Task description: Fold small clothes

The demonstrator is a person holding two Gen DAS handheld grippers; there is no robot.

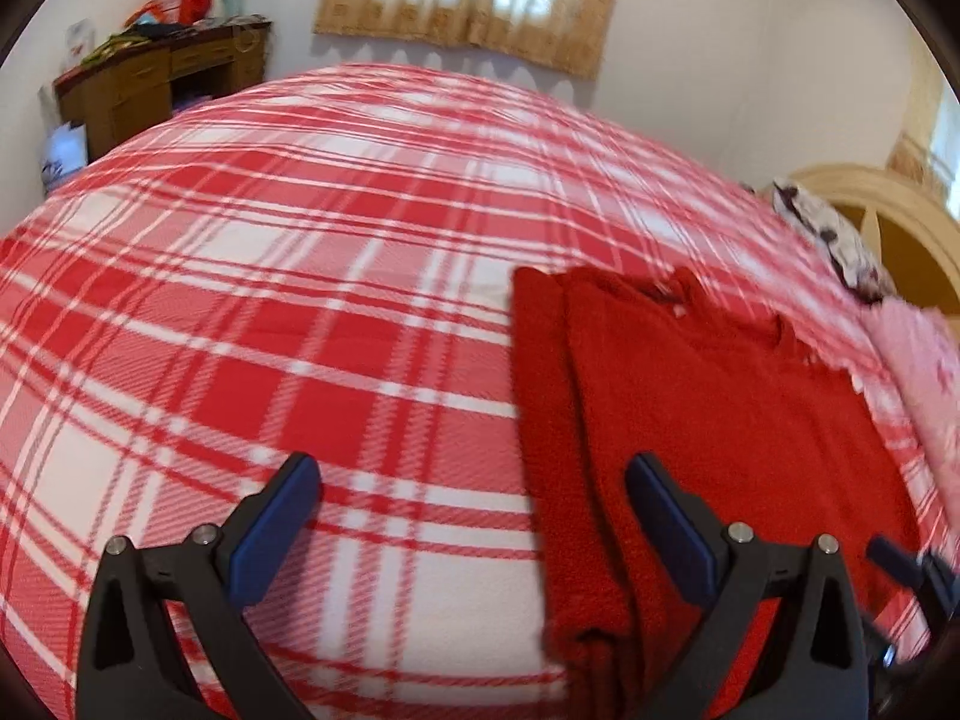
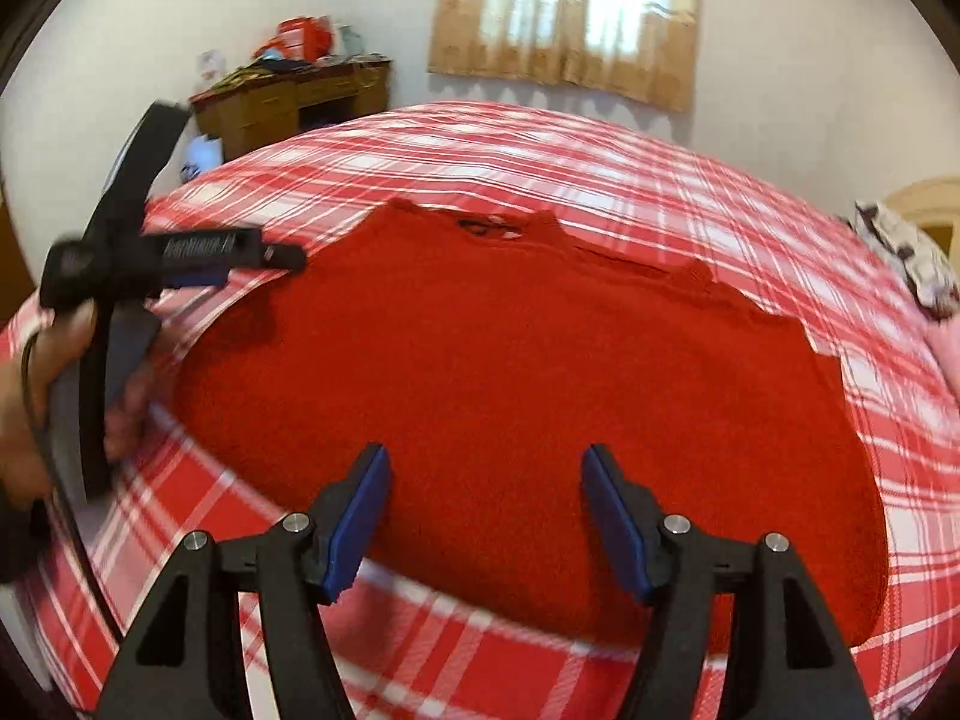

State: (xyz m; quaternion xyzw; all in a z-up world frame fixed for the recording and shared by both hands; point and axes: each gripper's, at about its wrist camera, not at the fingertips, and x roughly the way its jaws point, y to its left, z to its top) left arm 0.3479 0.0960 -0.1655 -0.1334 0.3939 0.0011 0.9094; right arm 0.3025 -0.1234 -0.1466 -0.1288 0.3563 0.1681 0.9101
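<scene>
A red knitted sweater [image 2: 510, 372] lies flat on the red-and-white plaid bedspread [image 2: 540, 150], its neck opening [image 2: 486, 228] turned away from me. My right gripper [image 2: 485, 456] hovers open over its near hem, with nothing between the blue pads [image 2: 366, 516]. In the left wrist view the sweater [image 1: 720, 420] fills the right side, with a folded strip along its left edge [image 1: 540, 420]. My left gripper [image 1: 474, 474] stands wide open above that edge and the bedspread [image 1: 270, 300], and it holds nothing. A hand [image 2: 36, 384] grips the left tool at the sweater's left side.
A wooden desk [image 1: 162, 84] piled with clutter stands in the far left corner, and a curtained window [image 1: 480, 0] is behind the bed. At the right lie a pink cloth [image 1: 924, 372] and a dark-patterned pillow [image 1: 834, 240], beside a curved wooden headboard [image 1: 888, 204].
</scene>
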